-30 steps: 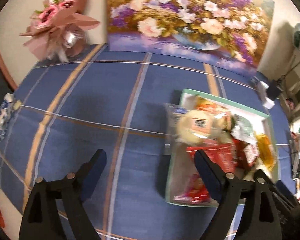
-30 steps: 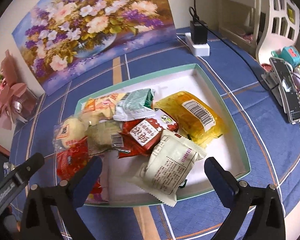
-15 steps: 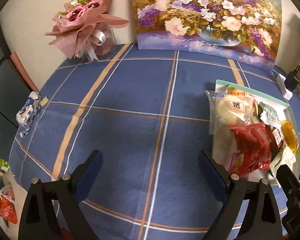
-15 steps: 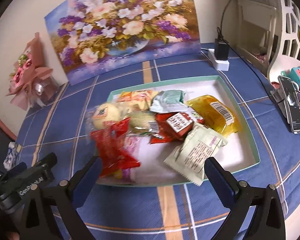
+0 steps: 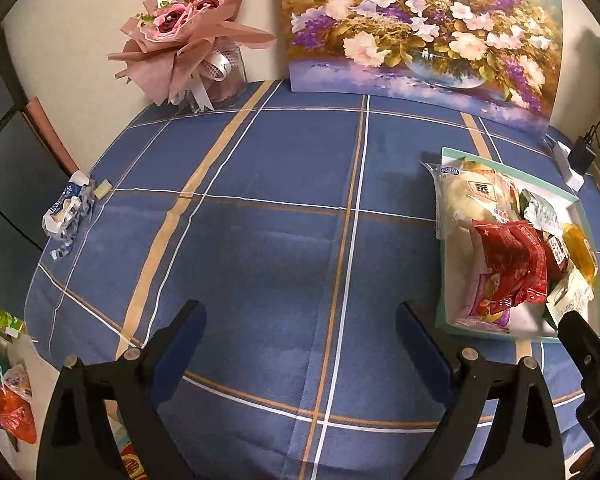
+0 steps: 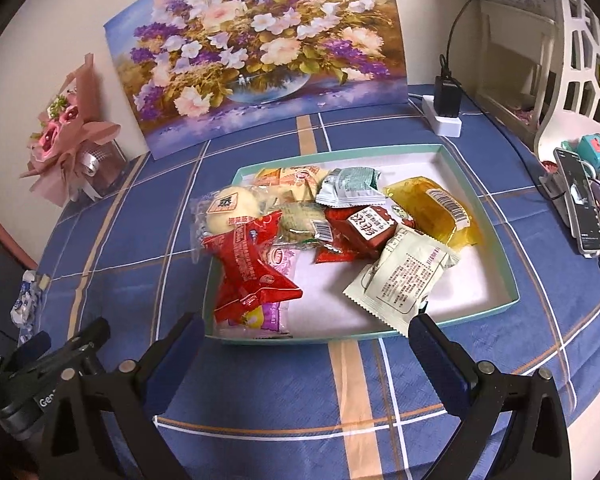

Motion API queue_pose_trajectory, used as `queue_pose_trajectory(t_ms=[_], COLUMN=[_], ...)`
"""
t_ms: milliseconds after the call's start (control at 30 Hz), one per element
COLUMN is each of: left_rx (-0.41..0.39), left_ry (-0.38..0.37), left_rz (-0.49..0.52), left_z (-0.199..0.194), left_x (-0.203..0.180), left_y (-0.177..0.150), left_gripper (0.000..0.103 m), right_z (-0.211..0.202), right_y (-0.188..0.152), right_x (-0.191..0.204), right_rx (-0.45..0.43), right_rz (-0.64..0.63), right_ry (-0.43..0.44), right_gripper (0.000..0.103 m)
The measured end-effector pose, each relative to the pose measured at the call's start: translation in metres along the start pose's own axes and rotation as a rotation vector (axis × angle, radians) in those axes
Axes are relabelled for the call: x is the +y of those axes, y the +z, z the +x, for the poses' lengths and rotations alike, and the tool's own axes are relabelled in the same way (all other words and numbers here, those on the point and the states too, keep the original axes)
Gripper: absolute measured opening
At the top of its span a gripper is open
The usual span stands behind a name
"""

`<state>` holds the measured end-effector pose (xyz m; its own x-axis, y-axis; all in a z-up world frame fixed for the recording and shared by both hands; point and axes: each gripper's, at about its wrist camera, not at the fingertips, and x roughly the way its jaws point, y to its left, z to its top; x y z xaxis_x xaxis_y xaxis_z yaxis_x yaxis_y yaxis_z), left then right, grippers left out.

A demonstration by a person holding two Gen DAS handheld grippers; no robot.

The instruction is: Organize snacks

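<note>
A shallow teal-rimmed tray [image 6: 496, 236] sits on the blue checked tablecloth and holds several snack packets: a red packet [image 6: 252, 276], a clear-wrapped bun [image 6: 230, 210], a pale green packet [image 6: 404, 280], a yellow packet [image 6: 436, 208], a small red packet [image 6: 370, 226] and a green one [image 6: 350, 186]. The tray also shows at the right of the left wrist view [image 5: 448, 320]. My right gripper [image 6: 302, 340] is open and empty, just in front of the tray's near edge. My left gripper [image 5: 298, 334] is open and empty over bare cloth, left of the tray.
A flower painting [image 6: 260, 48] leans on the back wall with a pink bouquet [image 5: 192, 36] to its left. A crumpled wrapper [image 5: 66, 210] lies at the table's left edge. A power strip with charger [image 6: 446, 110] and a phone on a stand [image 6: 580, 200] are at the right.
Both grippers have pulled back and up from the tray. The left one has swung left over bare cloth. The red packet now lies on top at the tray's left side.
</note>
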<state>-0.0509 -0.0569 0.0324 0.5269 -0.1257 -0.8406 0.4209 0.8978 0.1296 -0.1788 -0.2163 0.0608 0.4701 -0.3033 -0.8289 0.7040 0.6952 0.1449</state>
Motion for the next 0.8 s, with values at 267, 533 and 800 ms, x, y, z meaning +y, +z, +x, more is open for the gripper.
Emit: queue_pose_trajectory(t_ms=[267,533,800], left_rx=[0.015,0.041,0.064], left_ry=[0.009,0.013,0.014], left_rz=[0.014,0.016,0.011], left_z=[0.004,0.010,0.016], left_x=[0.003,0.008,0.012], left_y=[0.004,0.007,0.006], left_gripper=[0.096,0.096,0.096], right_z=[0.007,0.014,0.018], right_y=[-0.001,-0.001,-0.002], right_x=[0.004,0.009,0.014], right_rx=[0.029,0.053,0.066], right_rz=[-0.017,-0.038,-0.061], right_ry=[-0.020,-0.053,-0.084], right_gripper=[0.103,0.103,0.103])
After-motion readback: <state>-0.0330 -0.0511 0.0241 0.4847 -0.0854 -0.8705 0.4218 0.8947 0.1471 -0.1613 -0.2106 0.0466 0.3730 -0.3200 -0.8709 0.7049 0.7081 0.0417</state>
